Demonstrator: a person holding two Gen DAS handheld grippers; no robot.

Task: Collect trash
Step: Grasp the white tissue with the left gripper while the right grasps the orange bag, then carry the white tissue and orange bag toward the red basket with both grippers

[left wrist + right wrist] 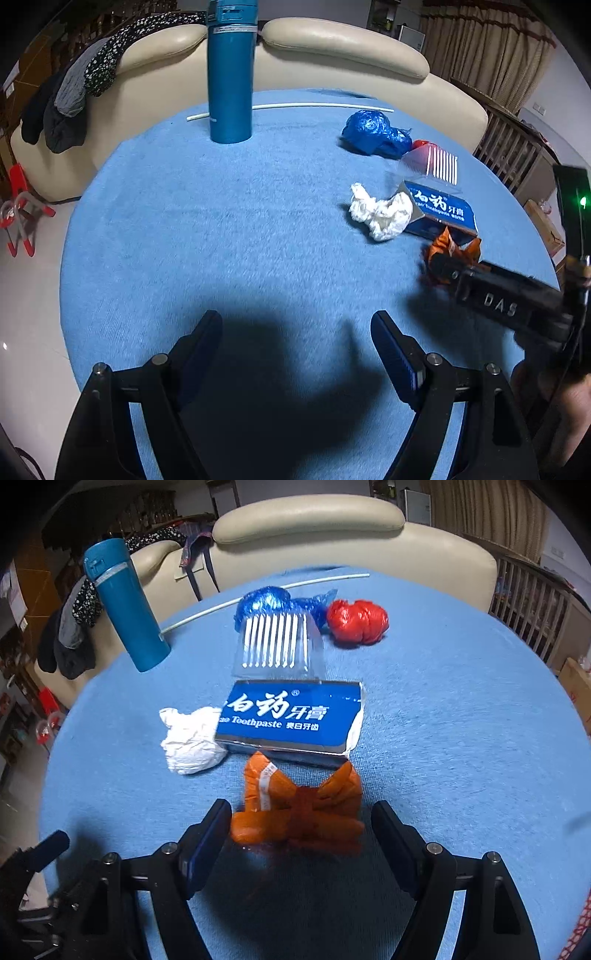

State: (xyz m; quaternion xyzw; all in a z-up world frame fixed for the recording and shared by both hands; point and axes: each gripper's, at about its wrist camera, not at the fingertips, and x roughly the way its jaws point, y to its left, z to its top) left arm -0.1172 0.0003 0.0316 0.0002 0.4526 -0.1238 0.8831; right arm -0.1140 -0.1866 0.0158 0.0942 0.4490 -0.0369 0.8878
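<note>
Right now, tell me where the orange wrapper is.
In the right wrist view the orange wrapper lies between the open right gripper's fingers, just in front of the toothpaste box.

- Left gripper (296, 325): fingers spread wide, nothing between them, held low and level at the near edge, pointing toward the far side.
- Right gripper (300, 814): fingers wide apart, angled down, farther right.

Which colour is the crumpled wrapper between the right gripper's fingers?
Orange. The wrapper shows best in the right wrist view, in front of the right gripper.
</note>
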